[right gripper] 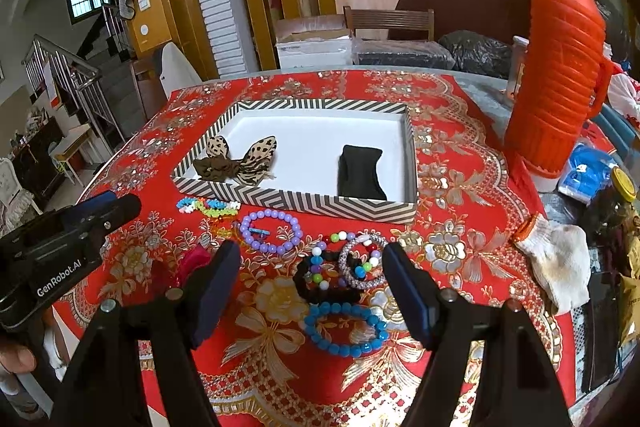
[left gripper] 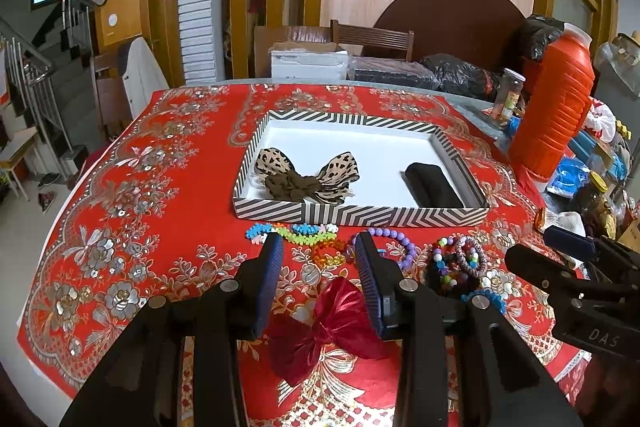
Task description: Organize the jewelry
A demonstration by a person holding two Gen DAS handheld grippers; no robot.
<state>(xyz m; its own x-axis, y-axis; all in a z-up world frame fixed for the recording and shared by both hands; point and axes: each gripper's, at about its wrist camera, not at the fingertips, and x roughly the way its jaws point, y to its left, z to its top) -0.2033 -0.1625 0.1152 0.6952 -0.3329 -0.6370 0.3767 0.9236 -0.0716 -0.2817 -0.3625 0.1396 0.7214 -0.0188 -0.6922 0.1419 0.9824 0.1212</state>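
Home: staircase (left gripper: pixel 48 75), cluttered dining table (left gripper: pixel 120 227)

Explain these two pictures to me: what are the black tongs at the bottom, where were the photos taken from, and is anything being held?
No robot here: a person holds a two-fingered gripper in each hand, each carrying a camera that looks along its fingers. One picture comes from the left gripper, the other from the right gripper; each also glimpses the other at its edge. Both are open and hold nothing.

On the red tablecloth sits a striped box containing a leopard-print bow and a black cloth item. In front lie a purple bead bracelet, a blue bead bracelet, other colourful bracelets and a red bow.
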